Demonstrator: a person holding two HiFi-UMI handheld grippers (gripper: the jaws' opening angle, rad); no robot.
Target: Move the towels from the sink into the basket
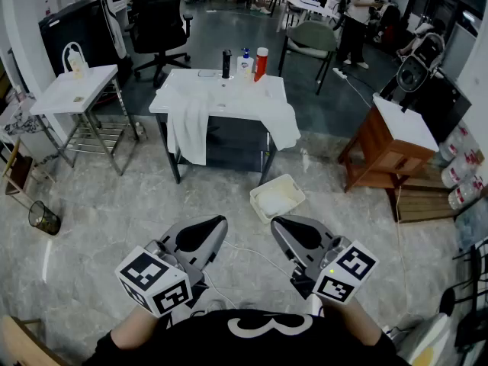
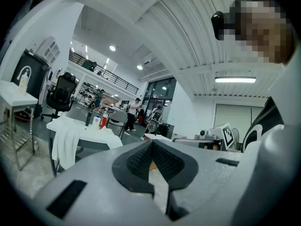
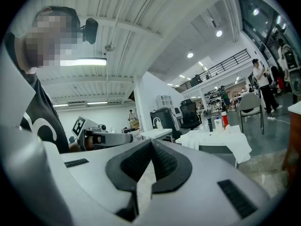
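A white sink table (image 1: 229,90) stands across the floor from me. One white towel (image 1: 187,132) hangs off its front left and another (image 1: 283,125) is draped over its right corner. A white basket (image 1: 277,197) sits on the floor in front of it. My left gripper (image 1: 219,222) and right gripper (image 1: 277,222) are held close to my body, side by side, far from the table. Both are shut with nothing between the jaws. The left gripper view shows the hanging towel (image 2: 65,142) beyond its shut jaws. In the right gripper view the towel-covered table (image 3: 221,138) is at the right.
Several bottles (image 1: 244,62) stand at the back of the sink table. A small white side table (image 1: 72,90) is at the left, a wire bin (image 1: 44,218) on the floor, and a wooden cabinet (image 1: 389,147) at the right. A cable (image 1: 252,250) runs over the marble floor.
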